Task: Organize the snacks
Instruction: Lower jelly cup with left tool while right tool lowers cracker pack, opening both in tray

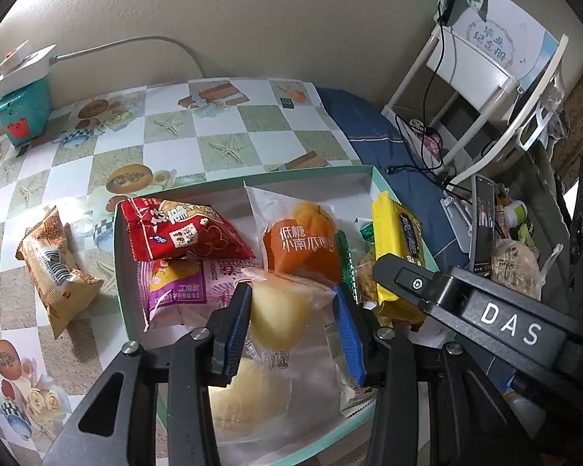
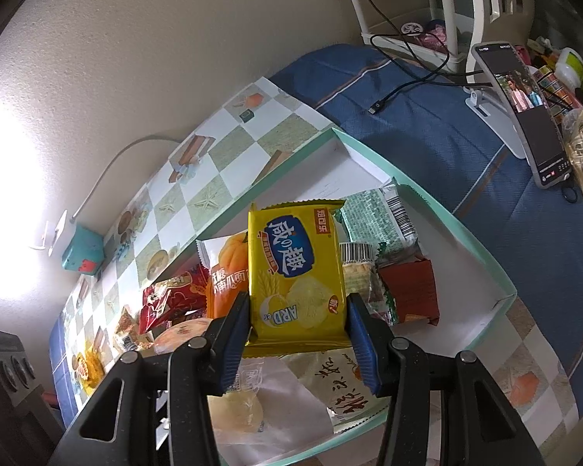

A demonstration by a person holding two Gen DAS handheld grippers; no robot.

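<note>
The right tool [image 2: 297,334] is clamping the yellow pack [image 2: 297,268] upright, its long axis pointing away from the tool, over the box [image 2: 466,233], while the left tool [image 1: 291,326] is clamping a jelly cup [image 1: 280,310].

a phone [image 2: 524,112] leans on its stand [image 2: 497,116] beside a black cable [image 2: 404,89].

Surface: I see a table [image 1: 229,143] under a checkered picture cloth.
On it: mint-rimmed box [image 1: 373,178], brown snack packet [image 1: 56,272] left of it, teal gadget [image 1: 21,110] by the wall.
</note>
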